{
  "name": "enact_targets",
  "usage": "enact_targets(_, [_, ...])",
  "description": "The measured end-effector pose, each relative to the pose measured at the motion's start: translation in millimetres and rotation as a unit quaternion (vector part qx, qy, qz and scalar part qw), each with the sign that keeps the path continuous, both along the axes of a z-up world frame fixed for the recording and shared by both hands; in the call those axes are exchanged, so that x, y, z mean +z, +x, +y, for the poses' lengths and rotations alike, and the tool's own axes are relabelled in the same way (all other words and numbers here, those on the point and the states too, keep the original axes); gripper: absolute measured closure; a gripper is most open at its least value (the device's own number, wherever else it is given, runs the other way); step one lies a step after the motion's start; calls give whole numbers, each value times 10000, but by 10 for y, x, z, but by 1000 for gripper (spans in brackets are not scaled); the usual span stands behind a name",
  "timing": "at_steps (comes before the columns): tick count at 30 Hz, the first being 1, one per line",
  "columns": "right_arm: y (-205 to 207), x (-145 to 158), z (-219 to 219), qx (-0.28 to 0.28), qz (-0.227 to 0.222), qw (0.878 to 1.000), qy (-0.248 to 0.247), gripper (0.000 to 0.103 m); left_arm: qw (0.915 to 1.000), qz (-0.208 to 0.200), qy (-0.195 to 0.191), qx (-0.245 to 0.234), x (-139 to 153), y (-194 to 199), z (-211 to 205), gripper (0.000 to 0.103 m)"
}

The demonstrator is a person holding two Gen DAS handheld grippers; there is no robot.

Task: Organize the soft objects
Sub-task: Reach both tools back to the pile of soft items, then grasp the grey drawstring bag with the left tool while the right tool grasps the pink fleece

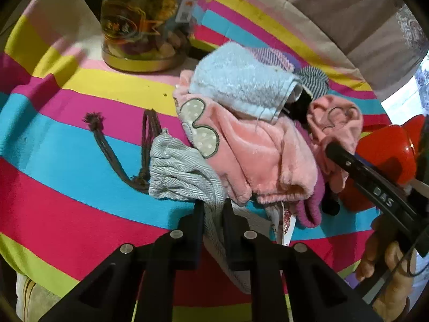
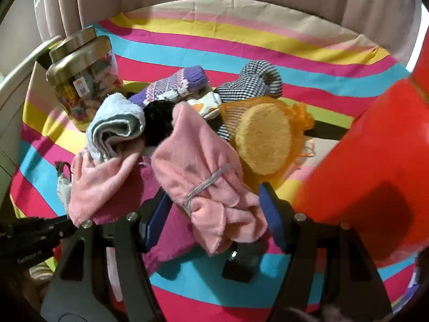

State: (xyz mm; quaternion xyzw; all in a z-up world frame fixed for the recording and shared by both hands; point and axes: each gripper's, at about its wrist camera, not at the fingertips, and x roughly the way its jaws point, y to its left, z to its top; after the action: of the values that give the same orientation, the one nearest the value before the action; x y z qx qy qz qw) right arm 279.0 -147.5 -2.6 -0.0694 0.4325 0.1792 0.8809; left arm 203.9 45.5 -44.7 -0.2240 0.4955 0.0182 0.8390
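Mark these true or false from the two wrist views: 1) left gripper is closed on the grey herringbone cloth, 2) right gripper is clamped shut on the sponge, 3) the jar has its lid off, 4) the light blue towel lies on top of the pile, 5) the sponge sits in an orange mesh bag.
1) True. The left gripper pinches the grey herringbone cloth.
2) False. The right gripper is open around the pink fleece cloth; the sponge lies apart from it.
3) False. The jar wears a gold lid.
4) True. The light blue towel rests on top of the pile.
5) True. The orange mesh bag wraps it.
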Motion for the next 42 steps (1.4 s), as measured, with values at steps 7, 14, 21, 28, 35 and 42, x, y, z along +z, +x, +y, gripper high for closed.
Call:
enact_targets(7, [-101, 43, -55, -45, 19, 9997, 225, 78, 9985, -430, 190, 281, 200, -224, 35, 90])
enact_targets(14, [-507, 327, -167, -29, -280, 9983, 507, 79, 9939, -871, 468, 486, 436, -462, 74, 90])
enact_targets(21, [-862, 535, -322, -82, -407, 9957, 822, 79, 9890, -1192, 670, 564, 646, -648, 7, 90])
enact_targets(28, [-1179, 583, -534, -170, -392, 9943, 980, 79, 9868, -1390, 746, 372, 820, -770, -242, 90])
enact_targets(35, [-1456, 694, -790, -280, -466, 9923, 1113, 79, 9857, -1573, 605, 29, 986, -940, -545, 91])
enact_targets(42, [-1747, 791, -1165, -557, -527, 9901, 1174, 79, 9832, -1723, 403, -444, 1078, -1104, -952, 91])
